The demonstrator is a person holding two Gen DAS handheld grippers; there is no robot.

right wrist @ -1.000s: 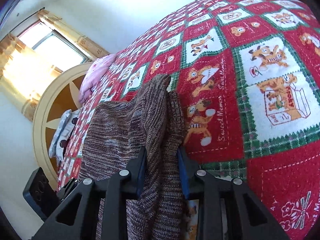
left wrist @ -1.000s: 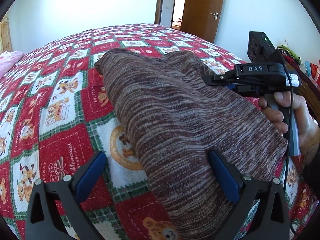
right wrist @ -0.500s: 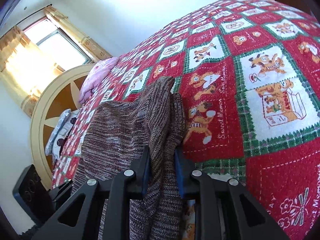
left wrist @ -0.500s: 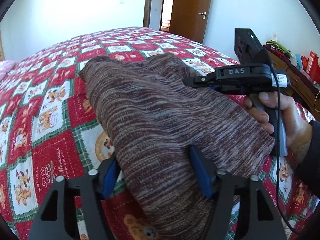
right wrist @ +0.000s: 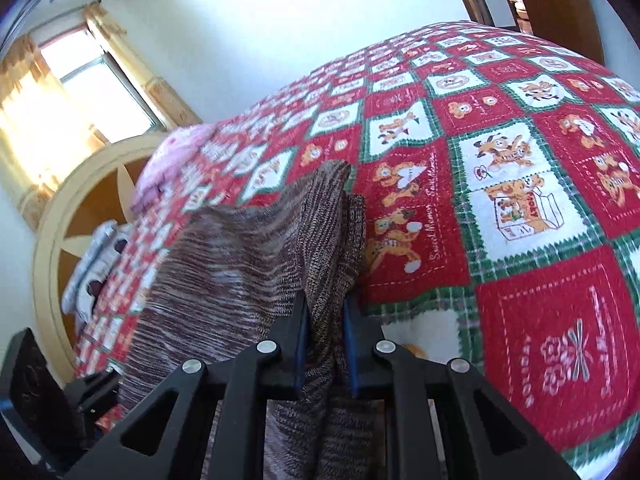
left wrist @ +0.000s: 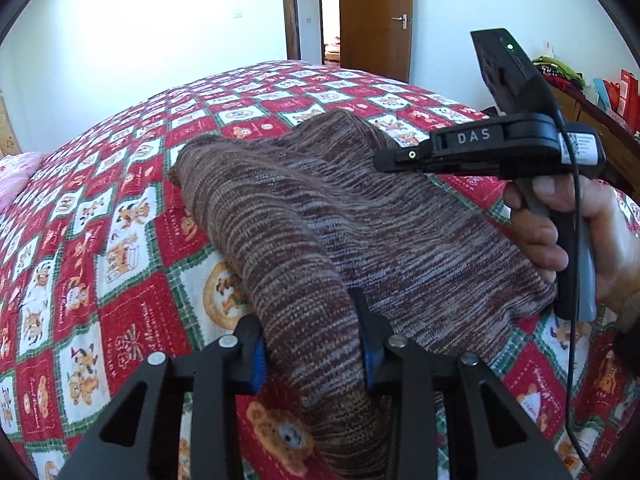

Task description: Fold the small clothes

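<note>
Closing in the left wrist view, the left gripper (left wrist: 312, 344) has its jaws, wide apart a sec ago, now bunching the near fold of the brown knit garment (left wrist: 320, 216) lying on the bed's (left wrist: 132, 292) near edge; fold grip nearly set. Right wrist view: right gripper (right wrist: 325, 340) jaws are closing too, pinching the garment's other edge, w/ cloth raised off the bed, so a two-handed lift & fold looks ready.

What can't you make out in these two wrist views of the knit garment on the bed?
- Brown knit garment: its near edge, left wrist view, hidden under the left claw, whose jaws are closing on a fold.
- What kind of garment it is: bunched folds hide its shape.
- Right claw tips: left wrist view, hidden behind the garment.
- Garment's left part: right wrist view, blurred.
- Bedspread lettering: too small.
</note>
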